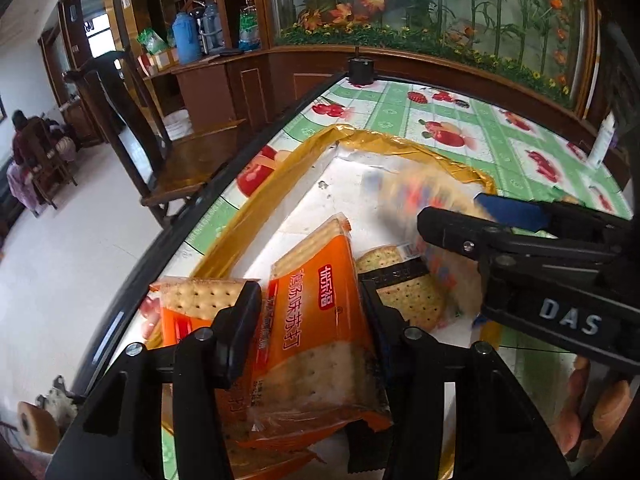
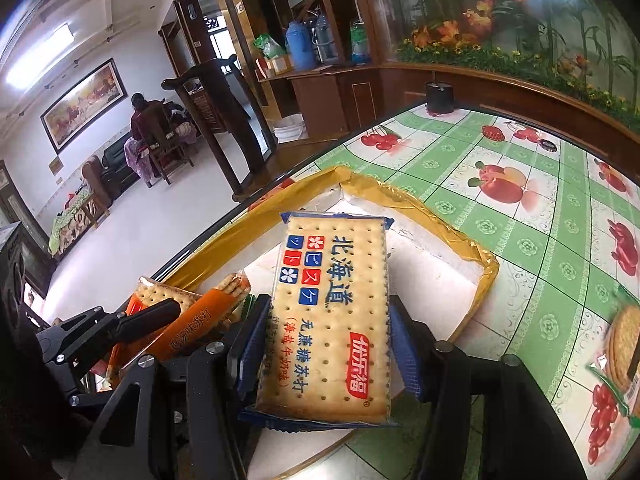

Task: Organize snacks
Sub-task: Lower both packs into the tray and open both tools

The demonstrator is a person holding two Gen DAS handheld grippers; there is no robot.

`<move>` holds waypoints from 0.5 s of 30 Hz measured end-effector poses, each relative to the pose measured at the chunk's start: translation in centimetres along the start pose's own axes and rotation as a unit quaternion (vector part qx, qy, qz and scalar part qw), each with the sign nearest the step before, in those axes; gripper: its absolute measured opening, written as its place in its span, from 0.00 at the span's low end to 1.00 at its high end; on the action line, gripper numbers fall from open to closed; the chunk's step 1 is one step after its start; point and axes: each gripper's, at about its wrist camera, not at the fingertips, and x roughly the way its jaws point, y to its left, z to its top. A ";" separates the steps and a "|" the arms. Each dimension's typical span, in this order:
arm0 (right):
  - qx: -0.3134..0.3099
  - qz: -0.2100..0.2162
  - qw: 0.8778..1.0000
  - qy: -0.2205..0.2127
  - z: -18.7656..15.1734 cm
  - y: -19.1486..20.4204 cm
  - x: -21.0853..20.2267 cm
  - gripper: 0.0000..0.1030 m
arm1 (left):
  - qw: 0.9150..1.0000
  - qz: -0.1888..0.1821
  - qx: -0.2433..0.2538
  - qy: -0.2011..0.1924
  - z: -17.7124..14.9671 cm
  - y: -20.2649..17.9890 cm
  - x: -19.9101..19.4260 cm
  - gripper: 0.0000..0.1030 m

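The left gripper (image 1: 312, 320) is clamped on an orange soda-cracker pack (image 1: 320, 320) printed 优乐福, low in the left wrist frame, over a white tray with gold-taped rim (image 1: 256, 216). In it lie another orange cracker pack (image 1: 192, 304) and a round-biscuit packet (image 1: 404, 284). The right gripper (image 2: 328, 344) grips a blue-edged cracker pack (image 2: 328, 312) reading 北海道 and 优乐福, centre frame above the tray. It looks blurred from the left camera. The desk (image 2: 520, 216) wears a green fruit-print cloth.
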 end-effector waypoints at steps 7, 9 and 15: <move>0.015 -0.001 1.000 -0.023 -0.3 -0.8 -2.4 0.63 | 0.998 0.041 0.011 -0.036 0.1 -0.3 -2.1 0.81; 0.026 -0.001 0.999 -0.030 -0.6 -1.5 -3.5 0.64 | 0.998 0.035 0.007 -0.042 0.3 -0.3 -2.8 0.81; 0.054 -0.022 0.997 -0.059 -2.5 -4.2 -8.2 0.71 | 0.998 0.019 0.009 -0.053 0.4 -1.4 -4.4 0.81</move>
